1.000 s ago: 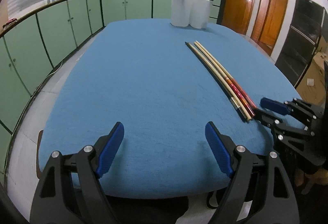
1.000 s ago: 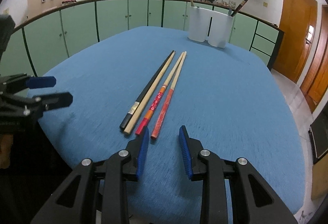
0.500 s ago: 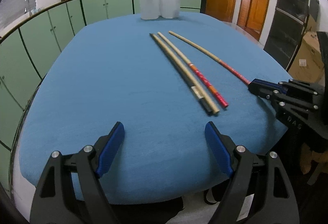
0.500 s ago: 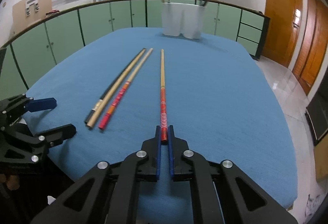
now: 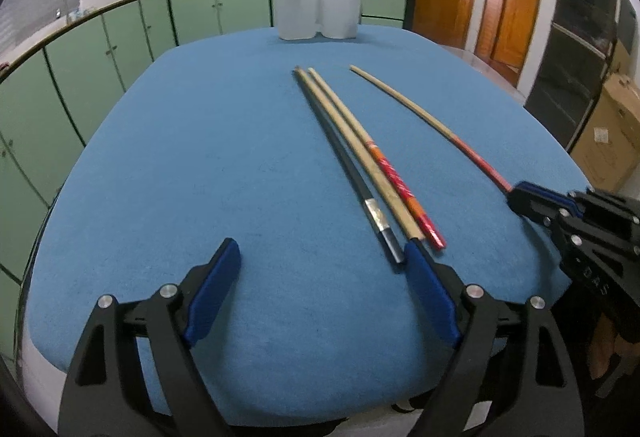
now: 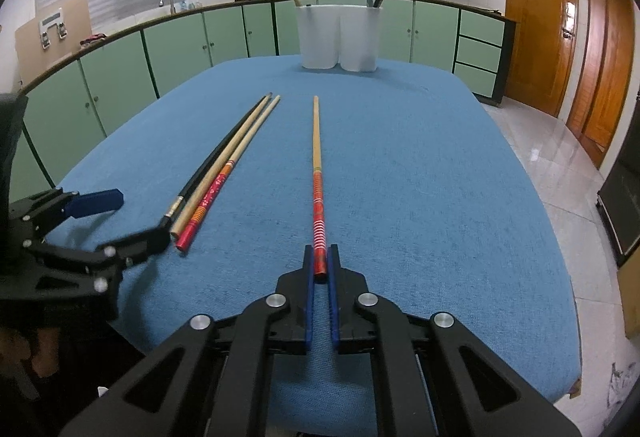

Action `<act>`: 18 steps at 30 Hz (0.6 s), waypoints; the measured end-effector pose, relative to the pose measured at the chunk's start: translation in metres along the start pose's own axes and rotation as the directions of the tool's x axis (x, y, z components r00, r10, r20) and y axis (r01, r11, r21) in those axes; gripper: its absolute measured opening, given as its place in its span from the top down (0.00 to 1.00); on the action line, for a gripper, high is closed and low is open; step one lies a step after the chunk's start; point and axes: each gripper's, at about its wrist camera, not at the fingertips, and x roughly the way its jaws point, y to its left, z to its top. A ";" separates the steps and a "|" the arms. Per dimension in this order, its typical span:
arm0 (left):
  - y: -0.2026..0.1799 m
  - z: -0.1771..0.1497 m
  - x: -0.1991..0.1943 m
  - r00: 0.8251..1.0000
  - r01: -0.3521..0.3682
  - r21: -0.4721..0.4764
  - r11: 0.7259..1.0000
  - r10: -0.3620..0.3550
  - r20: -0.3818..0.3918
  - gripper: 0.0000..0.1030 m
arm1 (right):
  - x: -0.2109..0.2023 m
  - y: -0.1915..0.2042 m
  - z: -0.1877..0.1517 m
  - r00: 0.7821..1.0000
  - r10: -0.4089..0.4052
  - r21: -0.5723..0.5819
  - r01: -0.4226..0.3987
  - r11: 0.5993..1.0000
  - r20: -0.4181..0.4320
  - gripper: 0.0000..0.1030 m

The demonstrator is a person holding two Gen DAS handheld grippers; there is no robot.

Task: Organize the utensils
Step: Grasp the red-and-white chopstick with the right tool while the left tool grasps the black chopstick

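My right gripper (image 6: 320, 257) is shut on the red end of a red-and-tan chopstick (image 6: 317, 157), which points toward a white two-part utensil holder (image 6: 339, 37) at the table's far end. The same chopstick (image 5: 424, 117) and right gripper (image 5: 520, 195) show in the left wrist view. A black chopstick (image 5: 348, 165), a plain tan one (image 5: 360, 157) and a red-patterned one (image 5: 396, 177) lie together on the blue table (image 5: 220, 157). My left gripper (image 5: 320, 273) is open, its right fingertip just before their near ends.
The holder (image 5: 318, 7) has chopsticks standing in both halves. Green cabinets run behind and to the left of the table. Wooden doors and a cardboard box (image 5: 612, 137) are on the right. My left gripper (image 6: 132, 217) also shows in the right wrist view.
My right gripper closed on the red-and-tan chopstick and pulled it right, apart from the other three. My left gripper moved forward toward the near ends of those three.
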 end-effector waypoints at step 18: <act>0.043 0.003 -0.004 0.994 -0.097 -0.189 0.977 0.106 0.036 0.91 | -0.001 0.005 -0.005 0.985 -0.170 0.050 0.169 0.984 0.014 0.94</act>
